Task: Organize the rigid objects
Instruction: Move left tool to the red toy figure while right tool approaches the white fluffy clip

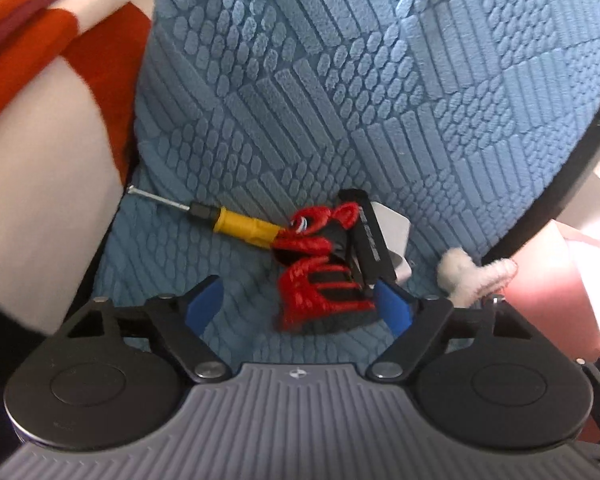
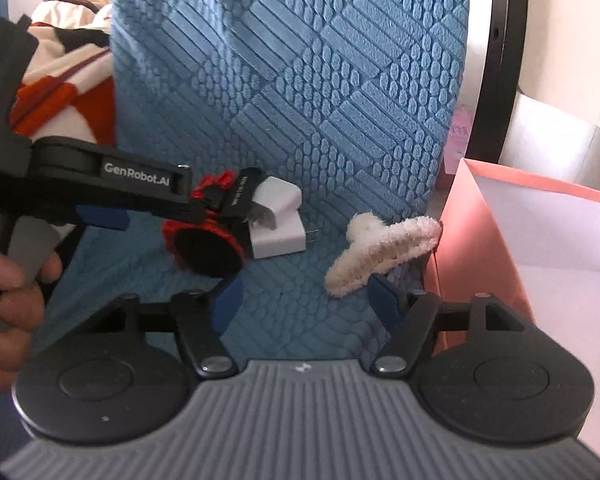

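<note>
On a blue textured seat cushion (image 1: 320,92) lie a yellow-handled screwdriver (image 1: 236,226), a red and black fuzzy clip (image 1: 320,276), a black bar-shaped object (image 1: 370,236), a white charger (image 2: 278,224) and a cream fuzzy hair claw (image 2: 380,252). My left gripper (image 1: 300,306) is open, its blue fingers either side of the red and black clip (image 2: 204,240). My right gripper (image 2: 306,300) is open, just short of the cream claw. The left gripper's body (image 2: 140,184) shows in the right wrist view, held by a hand.
A pink box (image 2: 540,248) with a white inside stands open at the right of the cushion. An orange and white cloth (image 1: 40,80) lies at the left. A black chair frame (image 2: 500,60) curves behind the cushion.
</note>
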Tool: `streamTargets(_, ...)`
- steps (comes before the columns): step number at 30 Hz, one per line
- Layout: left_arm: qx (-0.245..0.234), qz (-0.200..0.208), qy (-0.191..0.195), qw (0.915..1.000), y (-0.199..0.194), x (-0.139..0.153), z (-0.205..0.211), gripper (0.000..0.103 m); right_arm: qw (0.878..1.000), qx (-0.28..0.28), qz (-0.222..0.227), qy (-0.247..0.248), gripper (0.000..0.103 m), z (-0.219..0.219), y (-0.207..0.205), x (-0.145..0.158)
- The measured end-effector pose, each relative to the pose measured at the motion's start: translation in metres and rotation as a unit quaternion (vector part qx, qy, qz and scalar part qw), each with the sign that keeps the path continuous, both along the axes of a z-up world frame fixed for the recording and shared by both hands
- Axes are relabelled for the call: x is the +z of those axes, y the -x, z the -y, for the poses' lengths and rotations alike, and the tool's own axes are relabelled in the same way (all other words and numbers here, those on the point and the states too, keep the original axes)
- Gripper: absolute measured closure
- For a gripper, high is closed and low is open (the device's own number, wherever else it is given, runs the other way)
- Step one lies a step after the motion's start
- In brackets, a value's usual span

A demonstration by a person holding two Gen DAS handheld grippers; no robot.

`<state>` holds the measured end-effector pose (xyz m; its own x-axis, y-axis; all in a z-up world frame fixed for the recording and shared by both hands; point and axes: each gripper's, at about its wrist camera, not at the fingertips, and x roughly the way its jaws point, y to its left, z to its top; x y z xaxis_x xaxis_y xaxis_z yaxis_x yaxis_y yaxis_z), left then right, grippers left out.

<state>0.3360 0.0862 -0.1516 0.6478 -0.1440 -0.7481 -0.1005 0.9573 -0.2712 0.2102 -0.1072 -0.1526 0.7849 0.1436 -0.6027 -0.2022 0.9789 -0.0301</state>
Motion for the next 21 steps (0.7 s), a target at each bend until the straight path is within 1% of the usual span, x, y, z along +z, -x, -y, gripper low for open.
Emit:
streamTargets(2, 0.007, -0.002, 0.005, 1.0000, -0.009, -0.004, -0.003, 0.022, 1.000, -0.009, -0.019, -0.005, 0.045, 0.001, -0.012, -0.002)
streamTargets(3, 0.013, -0.001, 0.000, 0.9999, -0.013, -0.005, -0.003, 0.023, 1.000, -0.012, -0.024, -0.006, 0.048, 0.001, -0.018, -0.004)
streamTargets(4, 0.016, -0.004, -0.006, 0.9999, -0.016, -0.007, -0.002, 0.027, 1.000, -0.015, -0.027, -0.002, 0.048, 0.001, -0.023, -0.006)
streamTargets(5, 0.014, -0.008, -0.007, 0.9998, -0.020, -0.010, -0.003, 0.028, 0.999, -0.017, -0.029, 0.003, 0.050, 0.000, -0.029, -0.008)
streamTargets(7, 0.007, -0.007, 0.006, 0.9999, -0.027, -0.013, -0.003, 0.028, 0.999, -0.021, -0.035, 0.010, 0.050, -0.001, -0.039, -0.012)
streamTargets(9, 0.002, -0.007, 0.009, 0.9999, -0.032, -0.014, -0.002, 0.028, 0.999, -0.025, -0.040, 0.018, 0.054, -0.001, -0.047, -0.015)
streamTargets(12, -0.011, -0.010, 0.007, 0.9999, -0.036, -0.017, 0.003, 0.028, 0.998, -0.030, -0.054, 0.019, 0.054, 0.000, -0.061, -0.021)
streamTargets(17, -0.013, -0.024, 0.010, 0.9996, -0.048, -0.025, 0.006, 0.028, 0.995, -0.050, -0.080, 0.014, 0.054, 0.008, -0.080, -0.033)
streamTargets(21, -0.020, -0.026, 0.012, 0.9994, -0.057, -0.029, 0.007, 0.028, 0.994, -0.059, -0.095, -0.003, 0.054, 0.015, -0.091, -0.039)
